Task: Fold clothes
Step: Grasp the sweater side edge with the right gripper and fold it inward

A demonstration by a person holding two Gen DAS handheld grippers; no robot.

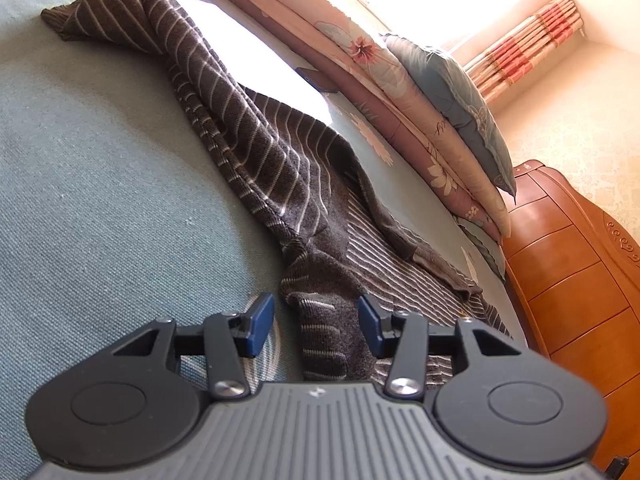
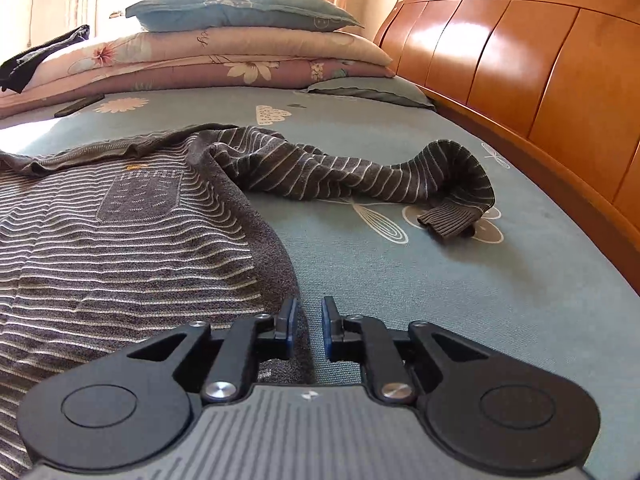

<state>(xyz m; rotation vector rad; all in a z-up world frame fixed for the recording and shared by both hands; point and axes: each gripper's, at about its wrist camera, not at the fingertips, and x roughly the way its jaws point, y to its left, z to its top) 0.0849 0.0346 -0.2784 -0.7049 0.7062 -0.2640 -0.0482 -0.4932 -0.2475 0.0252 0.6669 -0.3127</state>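
My left claw point(image 1: 316, 326) is partly open over the bed point(image 1: 100, 200). A ribbed fold of the grey striped sweater point(image 1: 256, 148) lies between its blue pads; the left pad stands clear of the knit, and I cannot tell if the right one touches it. One sleeve trails away from there across the blue-green sheet.

My right claw point(image 2: 309, 330) has only a narrow gap, poised over the sweater's point(image 2: 120, 232) dark side edge, gripping nothing. The sweater's body lies flat to its left, chest pocket up. The other sleeve point(image 2: 360, 180) snakes rightward, cuff near the wooden headboard point(image 2: 520, 60). Pillows point(image 2: 240, 12) and quilts are stacked behind.
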